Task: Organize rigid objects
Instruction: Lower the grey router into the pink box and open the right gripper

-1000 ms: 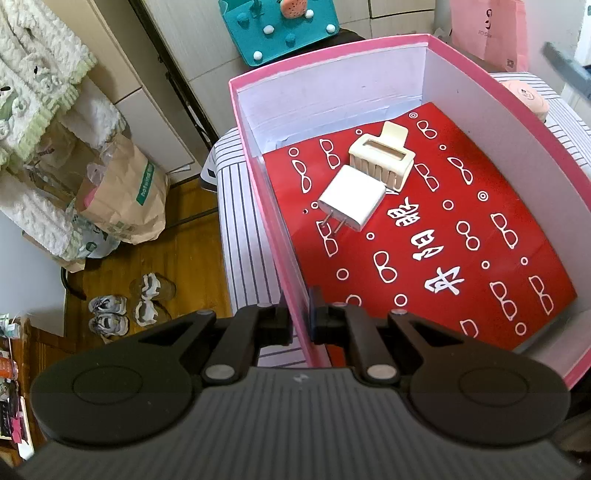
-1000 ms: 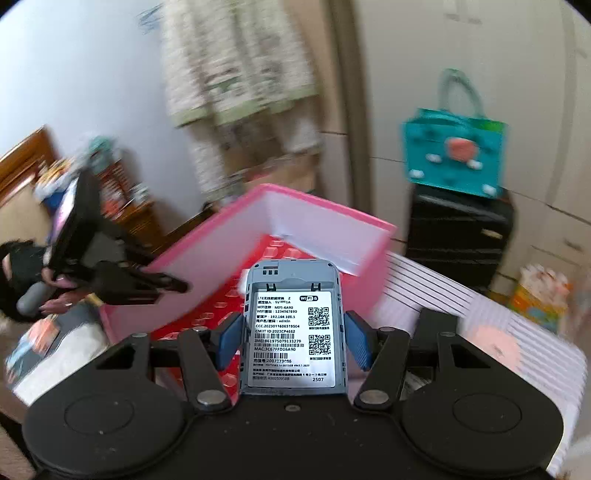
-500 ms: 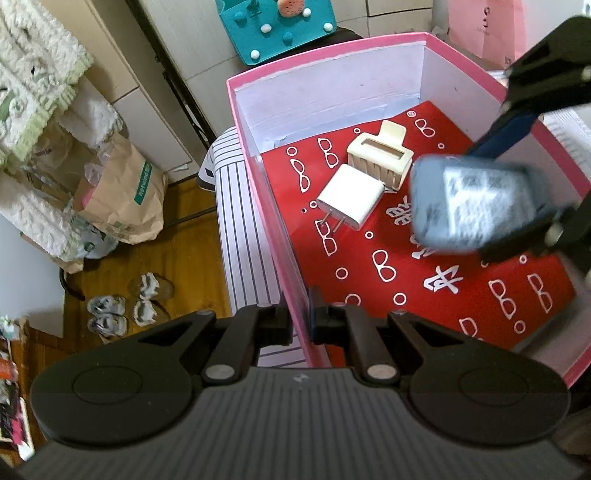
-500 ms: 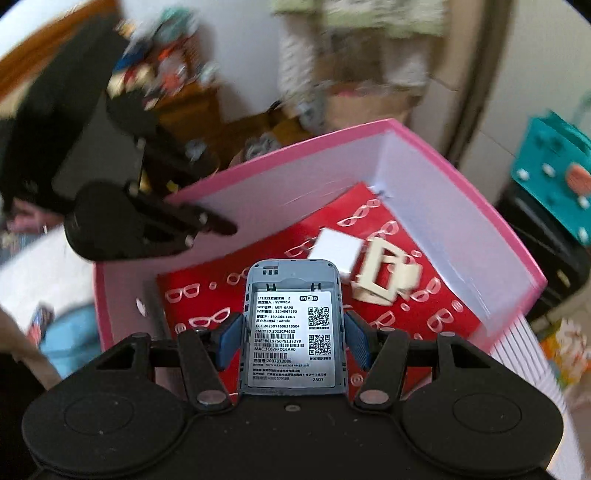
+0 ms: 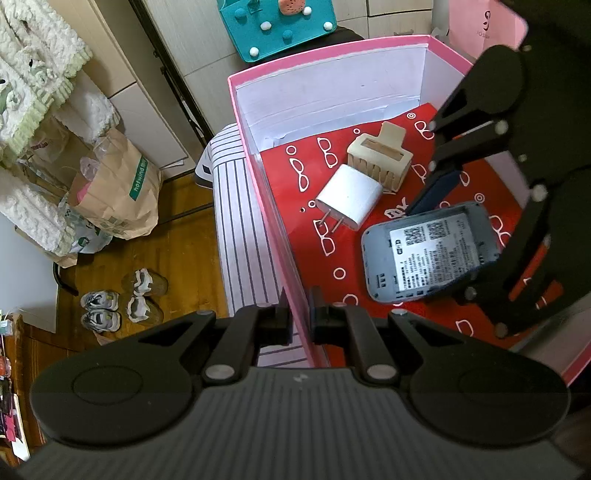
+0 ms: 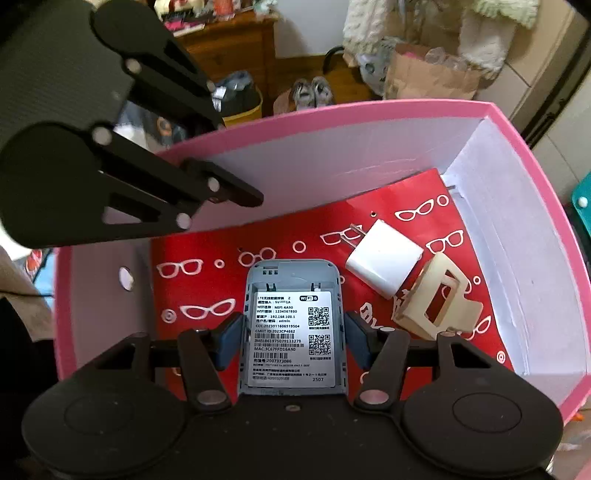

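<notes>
Left view: left gripper (image 5: 298, 314) clamped on the pink box (image 5: 258, 177) wall, white charger (image 5: 349, 196) and beige clip (image 5: 380, 157) touching inside; right view: right gripper (image 6: 293, 341) grasping the grey WiFi router (image 6: 293, 328) over the red lining (image 6: 207, 240)

Background only: brown paper bag (image 5: 118, 199) on the wood floor (image 5: 177, 258), clear plastic poking out the top. Two pairs of shoes (image 5: 122, 302) side by side nearby. Fluffy white-green fabric (image 5: 33, 74) hanging at left. Teal bag with white dots (image 5: 280, 26) beside a pink bag (image 5: 484, 26). Striped cloth (image 5: 236, 236) below.
</notes>
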Action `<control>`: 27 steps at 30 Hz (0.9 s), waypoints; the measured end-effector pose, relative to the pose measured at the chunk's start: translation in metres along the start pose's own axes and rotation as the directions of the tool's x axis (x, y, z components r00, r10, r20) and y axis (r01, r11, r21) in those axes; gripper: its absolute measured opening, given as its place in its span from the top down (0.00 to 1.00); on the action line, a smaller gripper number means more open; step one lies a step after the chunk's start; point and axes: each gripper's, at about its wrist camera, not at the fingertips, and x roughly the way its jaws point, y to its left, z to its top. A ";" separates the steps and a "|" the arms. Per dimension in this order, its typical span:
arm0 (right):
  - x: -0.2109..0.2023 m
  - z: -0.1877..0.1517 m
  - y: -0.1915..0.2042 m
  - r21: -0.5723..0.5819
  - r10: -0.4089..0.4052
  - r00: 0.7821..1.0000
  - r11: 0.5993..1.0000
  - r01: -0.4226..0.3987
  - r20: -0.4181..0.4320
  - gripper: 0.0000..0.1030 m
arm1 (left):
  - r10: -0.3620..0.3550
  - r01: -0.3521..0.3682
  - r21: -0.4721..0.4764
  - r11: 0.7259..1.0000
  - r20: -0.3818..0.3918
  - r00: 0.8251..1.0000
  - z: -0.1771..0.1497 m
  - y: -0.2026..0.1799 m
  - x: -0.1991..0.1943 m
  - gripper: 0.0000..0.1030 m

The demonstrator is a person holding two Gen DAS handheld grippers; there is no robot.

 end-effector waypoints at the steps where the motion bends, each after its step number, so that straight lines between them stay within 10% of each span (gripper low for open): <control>1: 0.003 0.002 -0.002 -0.010 0.000 1.000 1.000 -0.001 -0.014 0.38 | 0.000 0.000 0.000 1.000 -0.001 1.000 0.000 0.000 0.000 0.93; 8: 0.017 0.013 -0.014 -0.021 -0.046 0.997 0.999 0.044 -0.064 0.38 | 0.000 0.000 0.004 1.000 -0.002 1.000 0.000 0.000 0.000 0.93; 15: -0.018 -0.008 -0.002 0.027 -0.133 0.987 0.991 0.131 0.088 0.35 | -0.015 0.015 0.000 1.000 -0.044 0.999 0.007 0.002 0.003 0.93; 27: -0.122 -0.123 0.012 0.430 -0.345 0.861 0.887 0.169 0.373 0.28 | -0.075 0.070 -0.040 0.997 -0.117 0.990 0.020 0.013 0.006 0.92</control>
